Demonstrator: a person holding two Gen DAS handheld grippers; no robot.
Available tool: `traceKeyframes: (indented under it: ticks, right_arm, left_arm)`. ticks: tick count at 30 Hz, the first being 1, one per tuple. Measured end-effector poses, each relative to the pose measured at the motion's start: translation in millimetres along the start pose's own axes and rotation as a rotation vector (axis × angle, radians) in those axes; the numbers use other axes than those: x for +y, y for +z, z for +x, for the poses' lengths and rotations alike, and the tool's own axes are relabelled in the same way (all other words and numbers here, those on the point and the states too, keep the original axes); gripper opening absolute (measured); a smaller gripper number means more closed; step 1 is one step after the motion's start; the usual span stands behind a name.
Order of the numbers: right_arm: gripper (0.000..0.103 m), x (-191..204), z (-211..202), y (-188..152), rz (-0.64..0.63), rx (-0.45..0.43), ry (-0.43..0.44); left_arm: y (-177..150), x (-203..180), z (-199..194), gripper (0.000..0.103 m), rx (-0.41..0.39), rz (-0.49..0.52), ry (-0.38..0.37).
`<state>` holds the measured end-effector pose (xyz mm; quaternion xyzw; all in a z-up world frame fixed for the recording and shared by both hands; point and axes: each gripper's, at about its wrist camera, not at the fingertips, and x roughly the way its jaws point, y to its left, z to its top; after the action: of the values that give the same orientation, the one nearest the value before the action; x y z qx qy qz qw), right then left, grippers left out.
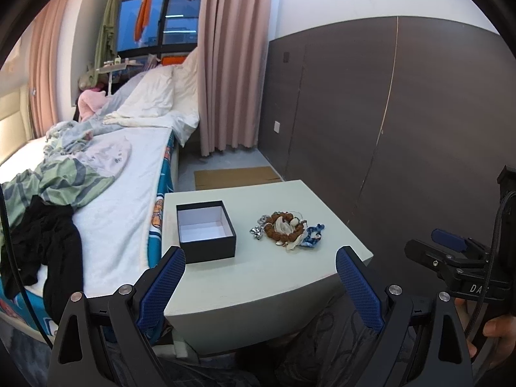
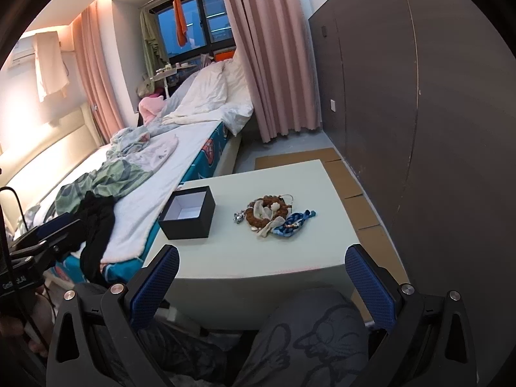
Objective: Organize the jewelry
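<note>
An open black box with a white inside (image 1: 206,230) (image 2: 187,213) stands on the left part of a pale low table (image 1: 258,277) (image 2: 258,258). To its right lies a pile of jewelry (image 1: 285,230) (image 2: 269,214): a brown bead bracelet, white shell pieces, a silver piece at the left and a blue braided piece at the right. My left gripper (image 1: 260,256) is open and empty, held back at the table's near edge. My right gripper (image 2: 262,254) is open and empty, also at the near edge.
A bed with crumpled clothes (image 1: 80,177) (image 2: 129,167) runs along the table's left side. A dark panelled wall (image 1: 387,113) stands to the right. Cardboard sheets (image 1: 235,175) (image 2: 351,187) lie on the floor past the table. My knee (image 2: 316,329) is below the table's front edge.
</note>
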<state>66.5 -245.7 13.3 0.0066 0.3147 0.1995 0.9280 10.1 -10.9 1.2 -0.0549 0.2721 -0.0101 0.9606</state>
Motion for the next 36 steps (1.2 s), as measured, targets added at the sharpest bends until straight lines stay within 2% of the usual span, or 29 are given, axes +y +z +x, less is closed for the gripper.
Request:
traceKeyframes:
  ticks: [8,18,24,27,29,33,36]
  right_arm:
    - [0.103,-15.1,15.8,7.3,0.023,0.002,0.004]
    - [0.103,-51.0,51.9,10.8,0.102,0.042,0.02]
    - [0.103,-72.6,73.9,12.4,0.145,0.07,0.02]
    - [0.103,-80.8,84.0,12.7,0.16,0.083,0.021]
    - [0.103,-87.2,92.6,12.5,0.176,0.096,0.022]
    - [0.103,-96.6,108.2,14.7,0.197,0.118,0.029]
    - [0.103,-101.6,116.5,16.7,0.206,0.129,0.029]
  left_arm:
    - [12.6,0.7,29.8,0.095,0.038,-0.003,-0.005]
    - [22.8,-7.8,86.1,0.094,0.115,-0.014,-0.043]
    - [24.8,-10.9,121.6,0.072,0.187,0.011,-0.04]
    - [24.3,-10.7,147.8,0.065,0.258,0.023,-0.029]
    - [23.9,-10.0,164.2,0.056,0.306,0.017,-0.028]
    - [22.0,-13.7,191.5,0.053,0.367,0.033,-0.017]
    - [22.6,-13.7,207.1,0.047,0.403,0.036,-0.023]
